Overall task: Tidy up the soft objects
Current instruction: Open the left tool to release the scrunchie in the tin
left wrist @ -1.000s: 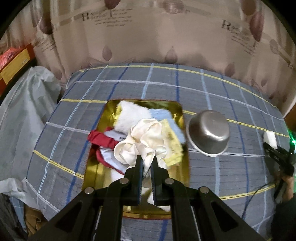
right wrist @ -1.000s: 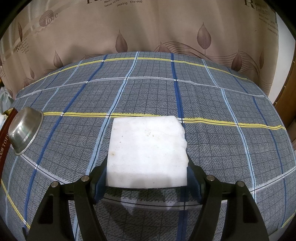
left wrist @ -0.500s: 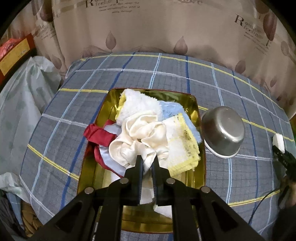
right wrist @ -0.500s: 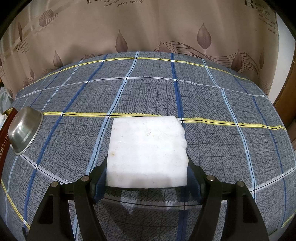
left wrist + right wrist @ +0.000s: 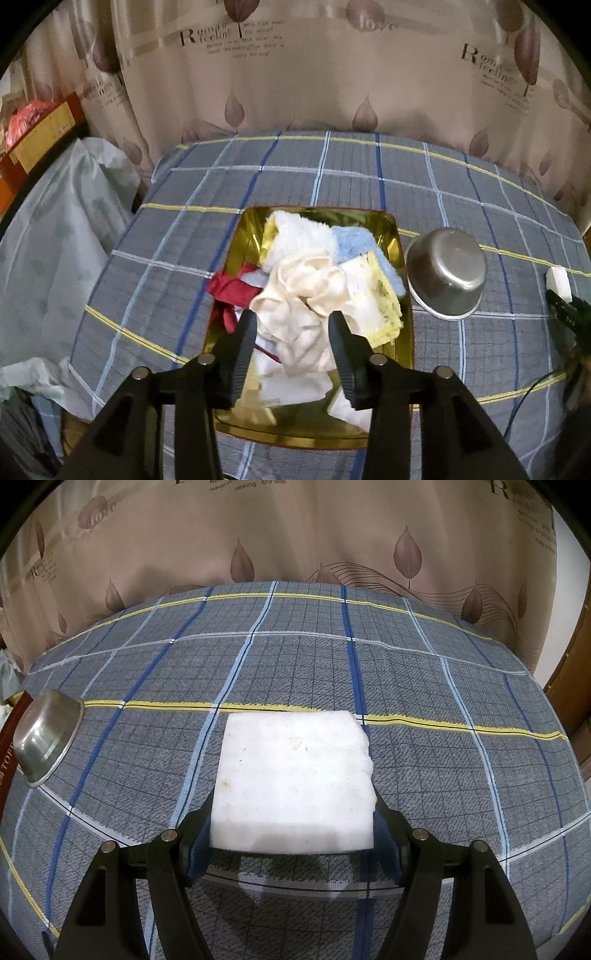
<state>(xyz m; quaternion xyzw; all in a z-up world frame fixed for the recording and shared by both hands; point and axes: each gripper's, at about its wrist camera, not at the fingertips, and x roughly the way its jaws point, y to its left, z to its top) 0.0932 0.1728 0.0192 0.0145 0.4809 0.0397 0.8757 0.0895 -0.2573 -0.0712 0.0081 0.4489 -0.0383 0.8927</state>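
A gold tray (image 5: 243, 236) on the plaid bed holds a heap of cloths: a cream cloth (image 5: 303, 295) on top, a white towel (image 5: 299, 232), a blue one (image 5: 351, 240), a yellow-edged one (image 5: 373, 299) and a red cloth (image 5: 229, 288). My left gripper (image 5: 293, 325) hangs over the tray, its jaws opening, with the cream cloth lying loose between them. My right gripper (image 5: 293, 834) is shut on a white foam block (image 5: 295, 771) held just above the bedspread. That block (image 5: 558, 280) also shows at the far right of the left wrist view.
A steel bowl (image 5: 447, 273) lies tilted on the bedspread right of the tray, also seen as the bowl (image 5: 46, 734) at the left of the right wrist view. A leaf-print curtain (image 5: 295, 74) backs the bed. A plastic-covered bundle (image 5: 48, 236) lies off the bed's left side.
My left gripper's jaws, shut on the cream cloth before, have spread wide and the cloth has dropped onto the heap. The right gripper and its block have not moved.
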